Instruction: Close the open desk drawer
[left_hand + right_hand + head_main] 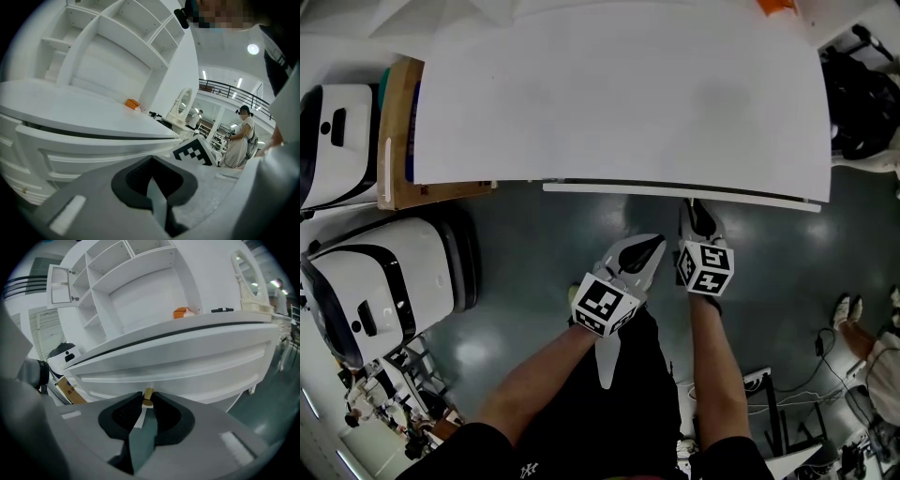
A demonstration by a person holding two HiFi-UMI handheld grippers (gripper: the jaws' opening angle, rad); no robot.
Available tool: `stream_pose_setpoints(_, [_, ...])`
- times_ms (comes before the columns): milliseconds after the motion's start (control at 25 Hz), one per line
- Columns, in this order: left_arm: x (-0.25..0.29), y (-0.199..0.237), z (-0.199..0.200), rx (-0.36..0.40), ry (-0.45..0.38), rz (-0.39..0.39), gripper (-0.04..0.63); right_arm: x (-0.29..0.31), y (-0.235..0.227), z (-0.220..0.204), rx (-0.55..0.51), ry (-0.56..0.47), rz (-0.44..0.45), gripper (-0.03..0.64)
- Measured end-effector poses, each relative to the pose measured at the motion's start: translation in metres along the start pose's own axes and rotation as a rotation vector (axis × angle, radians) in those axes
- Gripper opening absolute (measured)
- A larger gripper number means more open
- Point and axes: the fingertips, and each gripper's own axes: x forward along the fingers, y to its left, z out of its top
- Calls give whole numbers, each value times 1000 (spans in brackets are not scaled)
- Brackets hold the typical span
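The drawer (675, 191) sits under the front edge of the white table (619, 94). Its pale front sticks out only a little past the tabletop, as a thin strip. The strip's long axis runs left to right across the head view, so the closing travel is straight forward, away from the person and square to that front.

The right hand-held gripper (695, 212) is the nearer of the 2. Its tips reach the drawer front, and in the right gripper view its jaws are clenched on the small brass knob (148, 394) in the middle of the panel. The drawer therefore lies dead ahead of this hand-held gripper, in line with its jaws.

The left hand-held gripper (651, 247) hangs just behind and to the left of the right one, apart from the drawer. Its jaws are pressed together on nothing, and it points at the front from below and to the side.

Judging by how little of the drawer shows, the task looks nearly done. What remains is probably a short, level push along the jaw axis. A push off that line could skew the wide front in its runners.
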Motion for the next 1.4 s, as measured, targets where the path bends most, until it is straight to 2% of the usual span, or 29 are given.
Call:
stream_pose_setpoints(920, [10, 11, 9, 4, -20, 18, 0, 21, -5, 20, -3, -25, 4, 98])
stream_pose_setpoints(1400, [2, 13, 12, 7, -25, 27, 0, 27, -4, 21, -33, 0, 16, 114])
